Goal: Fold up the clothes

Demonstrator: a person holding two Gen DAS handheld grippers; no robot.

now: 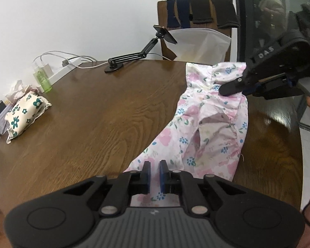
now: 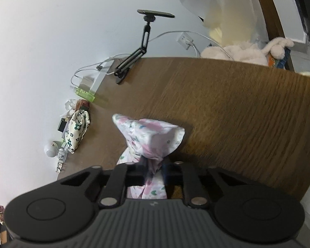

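Observation:
A pink floral garment lies stretched along the right side of the brown wooden table. My left gripper is shut on its near hem, with cloth between the blue pads. My right gripper is shut on the garment's far end near the table's far edge. In the right wrist view the garment bunches up out of my right gripper, held above the table.
A black phone holder arm stands at the table's far edge. A folded cream floral cloth, green bottles and small items sit at the left. A chair with dark clothes is behind. A plush toy lies beyond the table.

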